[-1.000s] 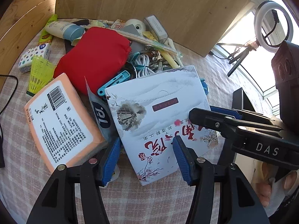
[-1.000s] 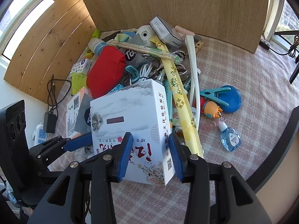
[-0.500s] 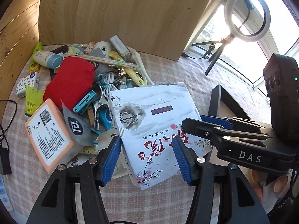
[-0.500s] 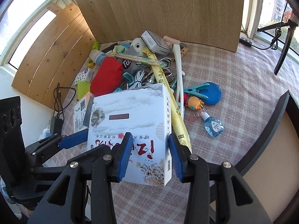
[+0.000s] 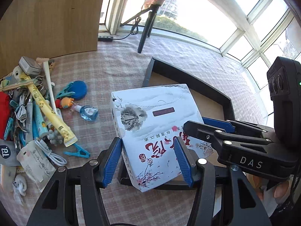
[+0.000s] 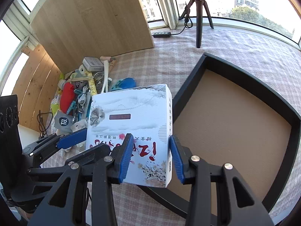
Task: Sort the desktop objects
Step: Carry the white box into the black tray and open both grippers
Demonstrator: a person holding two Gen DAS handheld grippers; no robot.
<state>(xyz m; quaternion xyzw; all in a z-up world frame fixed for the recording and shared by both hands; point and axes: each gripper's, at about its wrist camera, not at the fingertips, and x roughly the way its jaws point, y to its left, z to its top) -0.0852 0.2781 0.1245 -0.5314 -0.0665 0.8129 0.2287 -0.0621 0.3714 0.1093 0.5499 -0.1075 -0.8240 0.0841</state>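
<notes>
White box held by both grippers at the tray's edge

The left gripper (image 5: 148,157) and right gripper (image 6: 151,157) each clamp their ribbed blue pads on a near corner of the glossy cardboard box (image 6: 131,116), its printed face up and its long axis pointing away toward the window; it hangs over the near-left rim of the black-framed tray (image 6: 190,82), whose flat brown floor lies bare, while the pile of clutter (image 5: 33,109) sits well to the left on the checked cloth (image 5: 120,69)

hidden: tray (image 5: 188,75) near corner, behind box (image 5: 156,124) | cut off: red pouch (image 5: 3,113)
</notes>
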